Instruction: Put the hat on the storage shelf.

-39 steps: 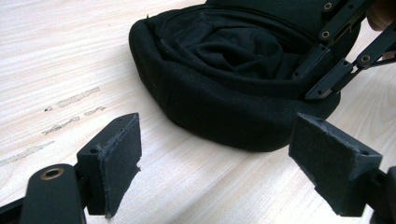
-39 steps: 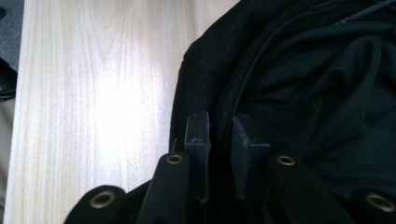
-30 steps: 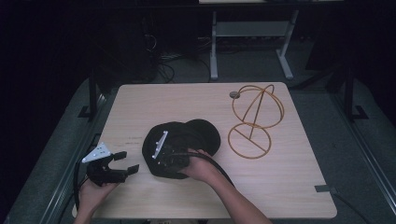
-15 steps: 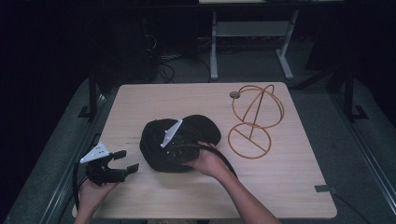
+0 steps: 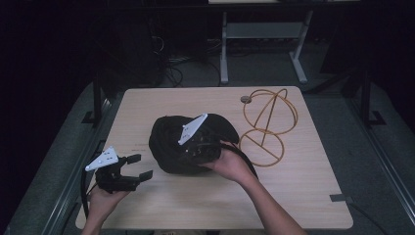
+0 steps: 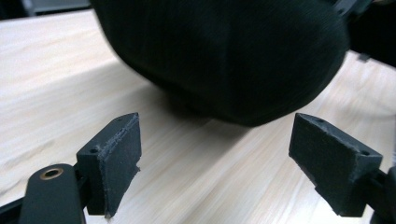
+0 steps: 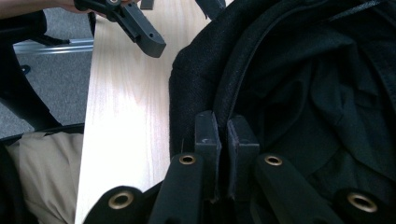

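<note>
Pale wood table [image 5: 293, 196]: crumpled black fabric bag [image 5: 171, 147], right tongs [image 7: 223, 140] clenched on rim; left tongs [image 6: 215, 158] released

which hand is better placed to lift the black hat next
Right. The right tongs are shut on the black hat's edge, near its brim. The left tongs hang open beside it, touching nothing.

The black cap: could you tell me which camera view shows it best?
The high view: the whole black cap lies on the table beside the wire stand. The left gripper view shows its underside close up; the right gripper view shows the right gripper pinching its rim.
</note>
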`<state>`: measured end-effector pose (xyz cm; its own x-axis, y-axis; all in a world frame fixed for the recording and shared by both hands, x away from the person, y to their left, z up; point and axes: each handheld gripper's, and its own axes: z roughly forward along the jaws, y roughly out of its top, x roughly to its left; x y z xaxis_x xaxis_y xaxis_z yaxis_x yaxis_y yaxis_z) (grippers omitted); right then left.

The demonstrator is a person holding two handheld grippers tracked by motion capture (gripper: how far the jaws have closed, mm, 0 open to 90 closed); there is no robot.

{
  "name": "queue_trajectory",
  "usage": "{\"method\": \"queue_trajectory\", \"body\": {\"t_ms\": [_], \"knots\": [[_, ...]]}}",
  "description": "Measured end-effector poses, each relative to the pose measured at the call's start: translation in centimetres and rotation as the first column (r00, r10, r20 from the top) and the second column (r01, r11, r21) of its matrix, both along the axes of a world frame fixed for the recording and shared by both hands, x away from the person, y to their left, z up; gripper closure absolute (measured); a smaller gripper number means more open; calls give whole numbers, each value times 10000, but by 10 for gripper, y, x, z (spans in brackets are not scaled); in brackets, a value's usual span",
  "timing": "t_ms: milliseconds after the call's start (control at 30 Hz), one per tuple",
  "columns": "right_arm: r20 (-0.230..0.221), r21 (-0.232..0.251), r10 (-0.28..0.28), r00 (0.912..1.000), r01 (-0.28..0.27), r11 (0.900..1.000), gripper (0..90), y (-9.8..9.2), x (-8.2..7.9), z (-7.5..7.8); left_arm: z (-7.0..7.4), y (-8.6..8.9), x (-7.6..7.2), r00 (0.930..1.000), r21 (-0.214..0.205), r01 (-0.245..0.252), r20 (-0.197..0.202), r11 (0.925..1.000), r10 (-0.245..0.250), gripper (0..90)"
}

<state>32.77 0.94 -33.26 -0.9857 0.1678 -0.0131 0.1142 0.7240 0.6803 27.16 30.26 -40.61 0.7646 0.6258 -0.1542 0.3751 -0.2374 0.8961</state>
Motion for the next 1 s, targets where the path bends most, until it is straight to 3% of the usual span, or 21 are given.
{"method": "queue_trajectory", "body": {"t_ms": [100, 267, 400, 633, 800, 867, 1000], "knots": [[69, -35, 3, 10000, -3, 10000, 848, -2, -1, 4, 4, -3, 0, 9997, 67, 194, 146, 9998, -195, 162], [53, 150, 96, 9999, -97, 9998, 847, -8, -1, 15, 14, -13, 1, 9975, -234, 568, 424, 9981, -557, 161], [74, 256, 188, 9998, -190, 9995, 846, -12, 0, 22, 22, -18, 4, 9954, -111, 771, 580, 9970, -763, 149], [84, 574, 419, 9991, -423, 9975, 848, -15, -3, 33, 33, -29, 12, 9938, -243, 803, 789, 9965, -781, 126], [125, 704, 755, 9971, -762, 9946, 847, -16, -8, 41, 41, -34, 16, 9870, -542, 1350, 958, 9894, -1294, 127], [40, 896, 1090, 9940, -1089, 9900, 848, -16, -12, 45, 41, -35, 17, 9810, -751, 1733, 1018, 9820, -1653, 147], [95, 857, 1218, 9925, -1222, 9888, 847, -16, -16, 47, 40, -41, 18, 9743, -850, 2103, 1003, 9739, -2016, 193]]}}
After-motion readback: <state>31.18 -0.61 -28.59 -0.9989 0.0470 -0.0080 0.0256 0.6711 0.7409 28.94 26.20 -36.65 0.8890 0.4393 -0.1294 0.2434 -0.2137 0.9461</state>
